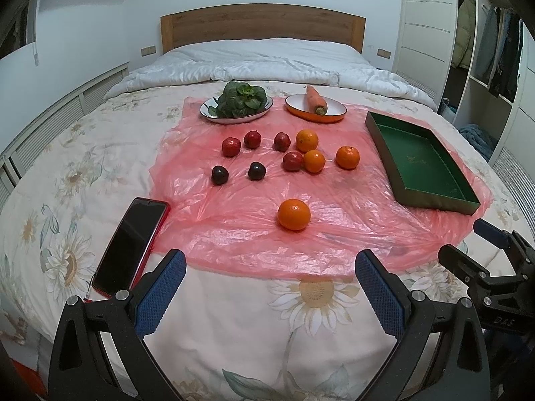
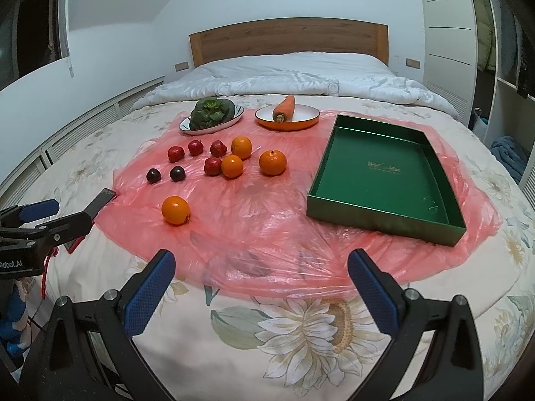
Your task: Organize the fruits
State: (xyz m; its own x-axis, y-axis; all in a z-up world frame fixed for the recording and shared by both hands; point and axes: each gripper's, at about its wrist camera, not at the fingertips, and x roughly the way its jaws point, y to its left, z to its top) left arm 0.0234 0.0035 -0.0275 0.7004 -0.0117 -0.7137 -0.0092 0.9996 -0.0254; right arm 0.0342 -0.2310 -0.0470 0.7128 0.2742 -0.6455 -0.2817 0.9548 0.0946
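Note:
Several oranges and dark red plums lie on a pink plastic sheet [image 1: 254, 200] on the bed. One orange [image 1: 294, 214] lies apart at the front; it also shows in the right wrist view [image 2: 175, 210]. Other oranges [image 1: 314, 161] and plums [image 1: 231, 146] cluster behind it. An empty green tray [image 1: 423, 163] sits on the right, seen larger in the right wrist view [image 2: 384, 173]. My left gripper [image 1: 269, 269] is open and empty over the bedspread, short of the sheet. My right gripper [image 2: 260, 267] is open and empty at the sheet's front edge.
A phone [image 1: 132, 245] in a red case lies left of the sheet. A plate of leafy greens [image 1: 236, 102] and an orange-rimmed plate with a carrot [image 1: 316, 105] stand at the back. A white duvet and a wooden headboard lie beyond. Shelves stand at right.

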